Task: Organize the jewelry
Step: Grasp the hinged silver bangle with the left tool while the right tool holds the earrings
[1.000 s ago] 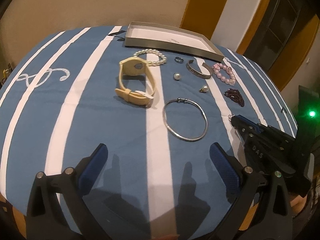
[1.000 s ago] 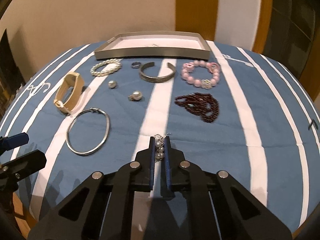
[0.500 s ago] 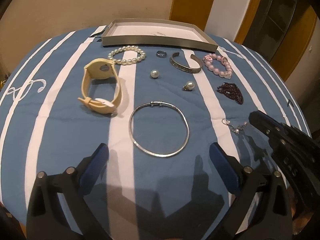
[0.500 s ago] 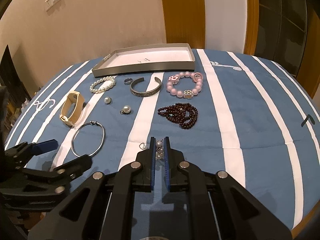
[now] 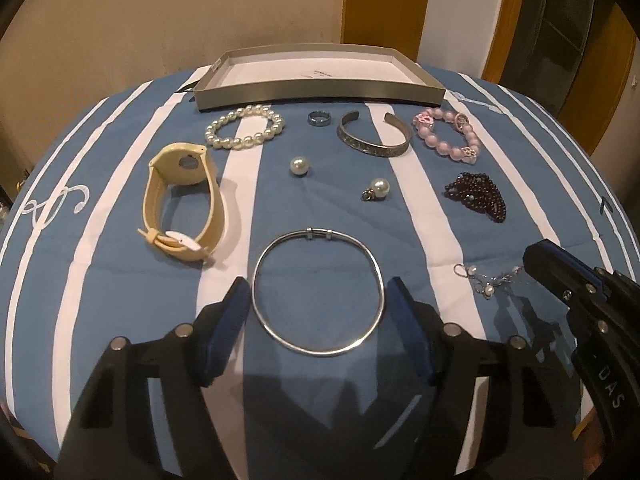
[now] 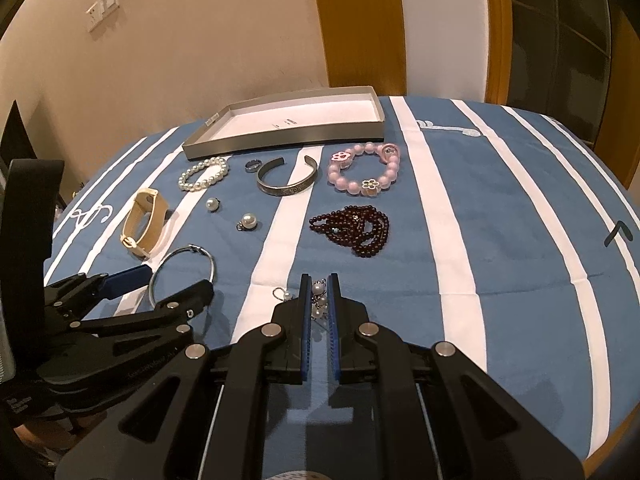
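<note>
My left gripper is open, its fingers on either side of the silver bangle lying on the blue striped cloth. It also shows in the right wrist view, with the bangle. My right gripper is shut on a pearl drop earring, which dangles from its tips in the left wrist view. The grey tray stands at the back, white inside and empty.
Spread before the tray are a pearl bracelet, ring, metal cuff, pink bead bracelet, dark red beads, two loose pearls and a cream watch strap.
My left gripper has moved forward and right so its fingers now flank the bangle, and they have narrowed. My right gripper has lifted back with the earring still held.
</note>
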`<control>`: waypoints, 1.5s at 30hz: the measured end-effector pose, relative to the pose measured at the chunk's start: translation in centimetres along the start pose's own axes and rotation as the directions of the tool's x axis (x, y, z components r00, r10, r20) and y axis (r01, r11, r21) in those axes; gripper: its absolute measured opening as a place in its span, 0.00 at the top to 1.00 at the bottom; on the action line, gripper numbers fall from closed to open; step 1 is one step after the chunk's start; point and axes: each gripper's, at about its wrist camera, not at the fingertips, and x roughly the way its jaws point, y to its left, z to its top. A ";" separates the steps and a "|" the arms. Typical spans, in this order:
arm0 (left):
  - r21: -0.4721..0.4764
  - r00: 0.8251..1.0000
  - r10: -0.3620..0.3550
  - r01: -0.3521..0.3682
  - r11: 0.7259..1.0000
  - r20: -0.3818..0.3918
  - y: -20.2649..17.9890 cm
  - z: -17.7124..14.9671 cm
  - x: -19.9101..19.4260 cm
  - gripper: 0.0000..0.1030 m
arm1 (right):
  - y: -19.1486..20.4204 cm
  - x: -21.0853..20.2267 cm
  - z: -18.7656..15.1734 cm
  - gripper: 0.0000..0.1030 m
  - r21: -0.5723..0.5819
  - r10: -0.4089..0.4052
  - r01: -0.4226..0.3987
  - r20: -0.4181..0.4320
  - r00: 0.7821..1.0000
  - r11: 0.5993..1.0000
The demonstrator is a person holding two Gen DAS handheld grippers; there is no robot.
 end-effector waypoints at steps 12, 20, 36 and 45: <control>-0.018 0.998 -0.060 0.060 0.998 0.010 0.7 -0.1 -1.1 0.33 | 0.0 -0.8 0.8 0.92 -0.003 -0.001 0.001 0.021 1.000 1.000; -0.017 0.996 -0.083 0.084 0.996 0.041 1.7 1.0 -3.1 0.75 | 0.0 -2.0 3.1 0.92 -0.010 0.016 -0.016 0.063 0.998 1.000; 0.012 0.995 -0.102 0.102 0.995 0.022 1.9 1.6 -2.8 0.46 | -0.3 -1.8 4.4 0.92 0.005 0.027 -0.027 0.060 0.998 1.000; 0.095 0.994 -0.107 0.105 0.990 0.008 -2.1 0.6 -1.3 0.22 | -1.9 -2.0 3.8 0.92 0.031 0.021 -0.023 0.058 0.998 0.999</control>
